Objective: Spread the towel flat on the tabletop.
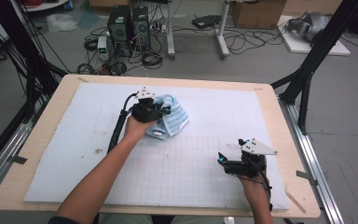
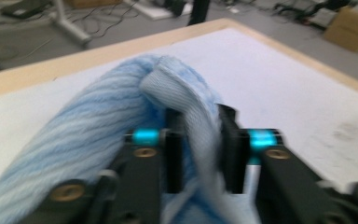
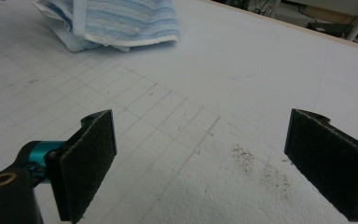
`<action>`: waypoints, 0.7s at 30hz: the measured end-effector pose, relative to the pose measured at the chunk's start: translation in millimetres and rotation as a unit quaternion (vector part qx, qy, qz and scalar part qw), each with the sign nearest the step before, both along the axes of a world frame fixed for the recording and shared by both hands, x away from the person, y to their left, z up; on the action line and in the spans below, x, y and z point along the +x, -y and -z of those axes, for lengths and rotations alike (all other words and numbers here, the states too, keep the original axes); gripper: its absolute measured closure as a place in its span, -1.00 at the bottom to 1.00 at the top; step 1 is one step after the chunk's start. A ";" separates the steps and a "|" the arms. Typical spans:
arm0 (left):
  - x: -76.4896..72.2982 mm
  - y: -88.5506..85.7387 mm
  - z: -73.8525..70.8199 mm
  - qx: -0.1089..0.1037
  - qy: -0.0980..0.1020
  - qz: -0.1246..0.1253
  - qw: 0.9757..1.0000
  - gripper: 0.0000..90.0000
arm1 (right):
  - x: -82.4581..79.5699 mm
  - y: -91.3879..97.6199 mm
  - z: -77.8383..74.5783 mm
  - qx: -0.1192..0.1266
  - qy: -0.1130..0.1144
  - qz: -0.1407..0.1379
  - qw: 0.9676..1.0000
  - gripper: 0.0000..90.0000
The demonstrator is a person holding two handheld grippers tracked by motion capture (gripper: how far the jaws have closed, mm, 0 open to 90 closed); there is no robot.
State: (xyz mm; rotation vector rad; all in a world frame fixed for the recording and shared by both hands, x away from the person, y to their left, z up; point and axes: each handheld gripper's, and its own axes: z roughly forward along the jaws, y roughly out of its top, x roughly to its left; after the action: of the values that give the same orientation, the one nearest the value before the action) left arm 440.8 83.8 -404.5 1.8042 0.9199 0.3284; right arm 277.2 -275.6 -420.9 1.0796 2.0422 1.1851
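Between the jaws of the left gripper (image 2: 200, 144) runs a fold of the crumpled light-blue striped terry towel (image 2: 98, 126), a pale ribbed hem passing through the gap; the view is blurred, and I cannot tell whether the pads press on the cloth or stand just off it. From the high view the left gripper (image 1: 161, 111) sits on the near-left edge of the towel (image 1: 175, 119), the bulk of the cloth bunched just beyond and to its right on the white gridded foam mat (image 1: 191, 168). Well apart, nearer the person, the right gripper (image 1: 226, 161) hovers over bare mat with its jaws spread wide and nothing between them; from its own view the towel (image 3: 121, 21) lies far ahead and to the left, with dark specks (image 3: 261, 170) on the mat close by.
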 end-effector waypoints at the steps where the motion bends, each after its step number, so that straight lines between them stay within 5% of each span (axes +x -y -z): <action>1: 0.0 0.0 0.0 0.000 0.000 0.000 1.000 -0.01 | -0.1 0.7 0.2 0.001 -0.001 0.001 1.000 -0.82; 4: -3.1 -4.9 2.9 0.002 -0.012 -0.001 1.000 -0.20 | -0.2 1.9 0.6 0.003 -0.002 0.003 1.000 -0.82; 13: -37.2 -36.2 0.7 0.028 0.036 0.012 0.999 -0.27 | -1.3 0.1 0.0 0.000 -0.002 0.002 1.000 -0.82; 19: -42.4 -47.2 15.5 0.063 0.036 -0.027 0.997 -0.44 | 0.4 -3.0 0.3 -0.001 -0.003 -0.002 1.000 -0.82; 21: -40.6 -45.7 21.5 0.082 0.021 -0.035 0.996 -0.47 | 1.1 -3.6 0.6 -0.001 -0.005 -0.002 1.000 -0.82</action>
State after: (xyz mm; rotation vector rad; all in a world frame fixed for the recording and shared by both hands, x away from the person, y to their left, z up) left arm 400.2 129.4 -426.0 1.9093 0.9506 0.4972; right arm 278.3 -272.0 -421.5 1.0832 2.0534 1.1804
